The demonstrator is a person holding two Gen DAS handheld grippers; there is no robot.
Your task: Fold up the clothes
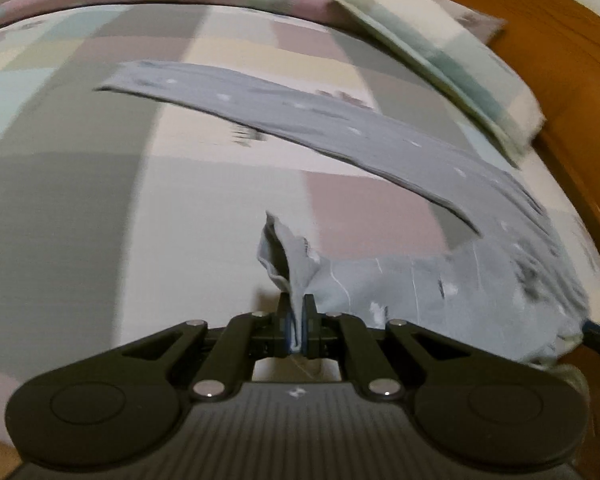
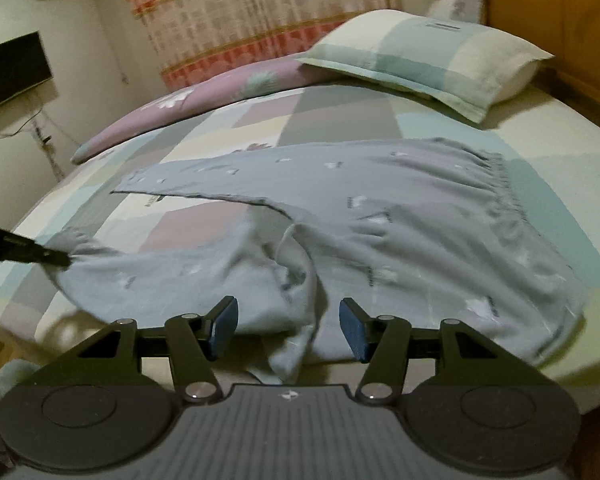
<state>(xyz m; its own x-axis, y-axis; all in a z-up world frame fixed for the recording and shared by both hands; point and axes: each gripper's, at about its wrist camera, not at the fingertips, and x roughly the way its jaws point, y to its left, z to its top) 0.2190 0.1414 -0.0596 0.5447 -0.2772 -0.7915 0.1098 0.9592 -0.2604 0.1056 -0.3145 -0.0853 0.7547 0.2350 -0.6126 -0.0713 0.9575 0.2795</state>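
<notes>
Grey patterned trousers (image 2: 380,200) lie spread on the checked bed sheet (image 2: 220,128), waistband toward the right. The far leg (image 1: 340,128) lies flat and stretched out. My left gripper (image 1: 298,304) is shut on the cuff of the near leg and holds it lifted off the sheet. In the right wrist view the left gripper (image 2: 66,258) shows at the left edge, pinching that cuff. My right gripper (image 2: 288,312) stands open at the bed's near edge. A fold of the near leg (image 2: 296,344) hangs between its blue pads (image 2: 224,324) without touching them.
A checked pillow (image 2: 428,56) lies at the back right, and a pink floral quilt (image 2: 204,96) runs along the far side. A wooden headboard (image 1: 560,60) stands to the right. A curtain (image 2: 260,12) and a dark screen (image 2: 12,68) are on the far wall.
</notes>
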